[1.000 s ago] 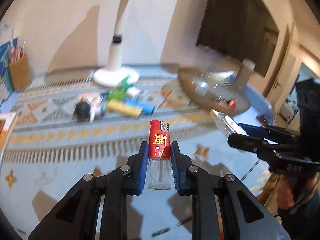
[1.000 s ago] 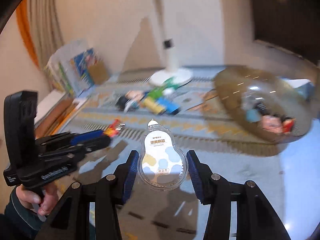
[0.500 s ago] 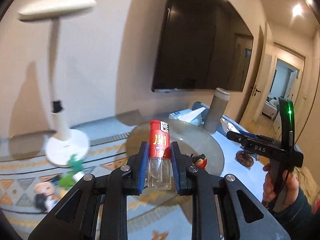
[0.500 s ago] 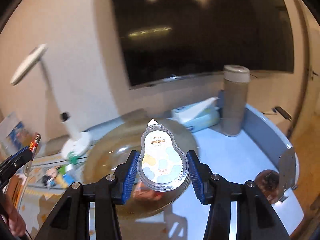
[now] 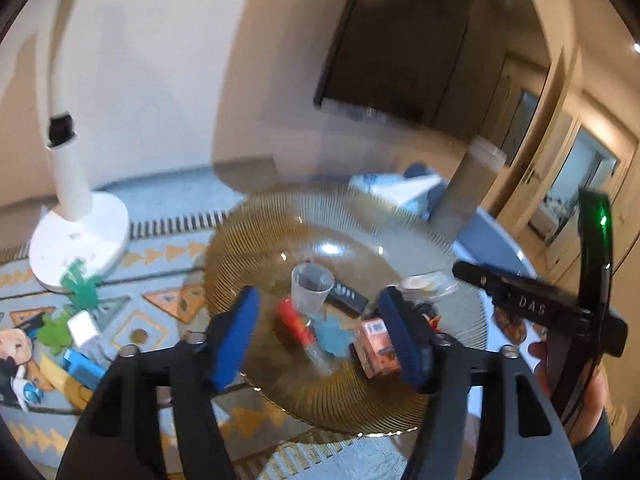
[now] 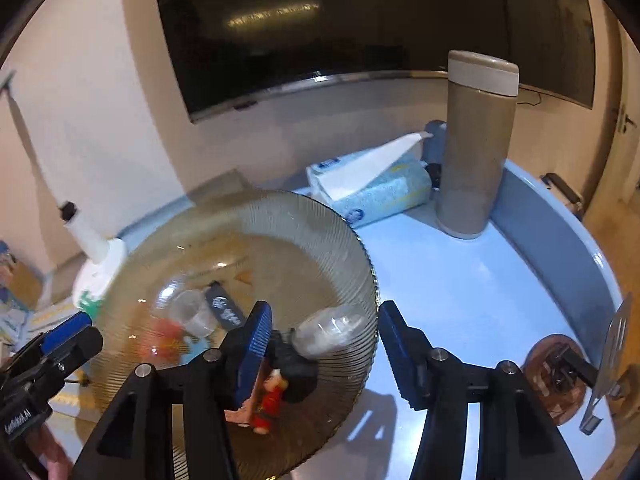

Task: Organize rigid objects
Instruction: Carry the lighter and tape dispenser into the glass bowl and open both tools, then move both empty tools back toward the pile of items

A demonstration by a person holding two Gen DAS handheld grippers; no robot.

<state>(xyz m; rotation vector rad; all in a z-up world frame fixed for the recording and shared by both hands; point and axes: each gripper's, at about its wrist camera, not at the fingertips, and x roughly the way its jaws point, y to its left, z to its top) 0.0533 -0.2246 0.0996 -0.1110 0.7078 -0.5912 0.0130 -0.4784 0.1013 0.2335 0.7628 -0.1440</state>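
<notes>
— Two grippers, one dish, several small pieces; shall I list by size?

— Go on, biggest first.

— Item one: ribbed amber glass plate (image 5: 280, 236), on the blue table (image 6: 460, 280), holding everything sorted so far. Item two: left gripper (image 5: 320, 328), over the plate's middle. Its jaws have just been opening, and they stand apart with nothing clamped. Item three: right gripper (image 6: 324, 340), over the plate's right edge, jaws likewise just opening. The clear correction-tape case (image 6: 330, 328) sits in the gap, but no pad presses it.

— And the smaller lots?

— Clear plastic cup (image 5: 310, 286), tilted on the plate. Orange box (image 5: 376, 346) beside the left gripper's right-hand pad. Red lighter (image 5: 296, 326), blurred, lying loose on the plate under the left gripper. Small figure in red (image 6: 272, 400) near the front rim.

— Risks?

— My judgement only: the tape case lies close to the rim and is rounded, so it could roll or slide off onto the table. The lighter may skid on the glass and knock the cup. Either gripper could clip the rim on withdrawal and jolt the whole lot.
</notes>
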